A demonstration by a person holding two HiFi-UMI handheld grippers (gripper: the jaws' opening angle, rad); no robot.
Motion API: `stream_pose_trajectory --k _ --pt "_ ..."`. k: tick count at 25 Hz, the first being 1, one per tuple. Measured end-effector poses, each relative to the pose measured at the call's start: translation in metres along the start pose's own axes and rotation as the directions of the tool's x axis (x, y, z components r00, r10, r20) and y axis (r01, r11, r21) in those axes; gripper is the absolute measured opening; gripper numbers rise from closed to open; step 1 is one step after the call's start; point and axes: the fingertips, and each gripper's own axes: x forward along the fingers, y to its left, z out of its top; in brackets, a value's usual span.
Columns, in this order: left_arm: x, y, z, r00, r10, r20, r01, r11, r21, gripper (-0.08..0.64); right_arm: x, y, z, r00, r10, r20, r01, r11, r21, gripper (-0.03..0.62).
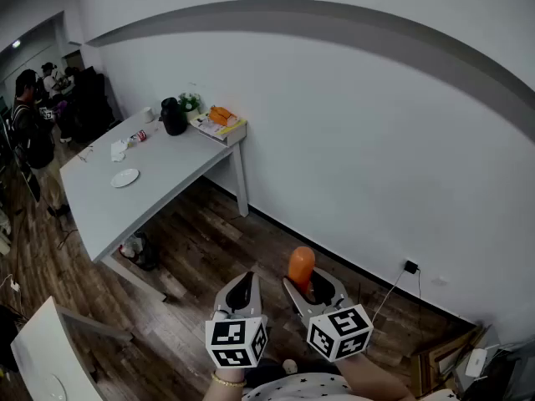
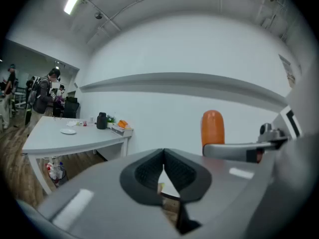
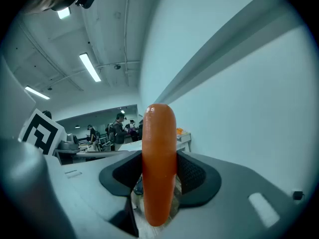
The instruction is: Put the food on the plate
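An orange sausage-shaped piece of food stands upright between the jaws of my right gripper, which is shut on it. The same food shows above the wooden floor in the head view and as an orange tip in the left gripper view. My left gripper hangs beside the right one, its pads touching with nothing between them. A small white plate lies on the grey table far off at the left, and shows again as a white disc in the left gripper view.
The table's far end holds a black jug, a green plant and an orange item on books. Bottles stand under the table. People stand at the far left. A second white table is at bottom left. A wall socket is low right.
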Motion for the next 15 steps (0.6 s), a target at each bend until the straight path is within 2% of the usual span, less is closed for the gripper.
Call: stream_pose_trajectory --k 8,15 --pt "0.026 -0.001 -0.014 1.000 0.012 -0.028 -0.012 1.000 -0.017 0.008 0.014 -0.022 -0.011 1.000 0.009 -0.030 -0.008 1.000 0.017 0.212" --pt "0.080 0.025 0.003 1.000 0.017 0.003 -0.017 1.000 -0.015 0.008 0.065 -0.047 0.001 1.000 0.004 -0.025 -0.004 1.000 0.004 0.212"
